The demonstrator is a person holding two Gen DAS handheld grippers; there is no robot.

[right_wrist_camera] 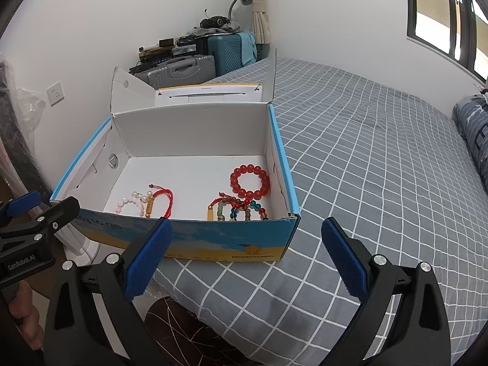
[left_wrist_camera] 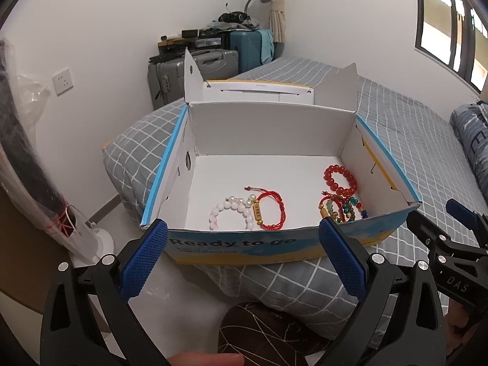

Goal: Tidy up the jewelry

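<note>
An open cardboard box point(left_wrist_camera: 268, 128) point(right_wrist_camera: 195, 131) with blue edges stands on the bed corner. On its white floor lie a red bead bracelet point(left_wrist_camera: 340, 180) point(right_wrist_camera: 250, 182), a white pearl bracelet point(left_wrist_camera: 233, 213) point(right_wrist_camera: 131, 202), a red cord bracelet with a gold tube point(left_wrist_camera: 270, 212) point(right_wrist_camera: 160, 202), and a mixed-colour bead strand point(left_wrist_camera: 343, 210) point(right_wrist_camera: 239, 210) by the front right corner. My left gripper point(left_wrist_camera: 244, 241) hangs open just before the box's front wall, nothing between its fingers. My right gripper point(right_wrist_camera: 247, 244) is open too, at the box's front right corner.
The grey checked bedsheet point(right_wrist_camera: 366, 152) stretches away to the right, with a rolled blue quilt point(right_wrist_camera: 472, 134) at its far end. Suitcases point(left_wrist_camera: 195, 70) piled with clutter stand behind the box. A bagged dark bundle point(left_wrist_camera: 27, 140) leans at the left wall. A patterned dark cloth point(left_wrist_camera: 259, 335) lies below.
</note>
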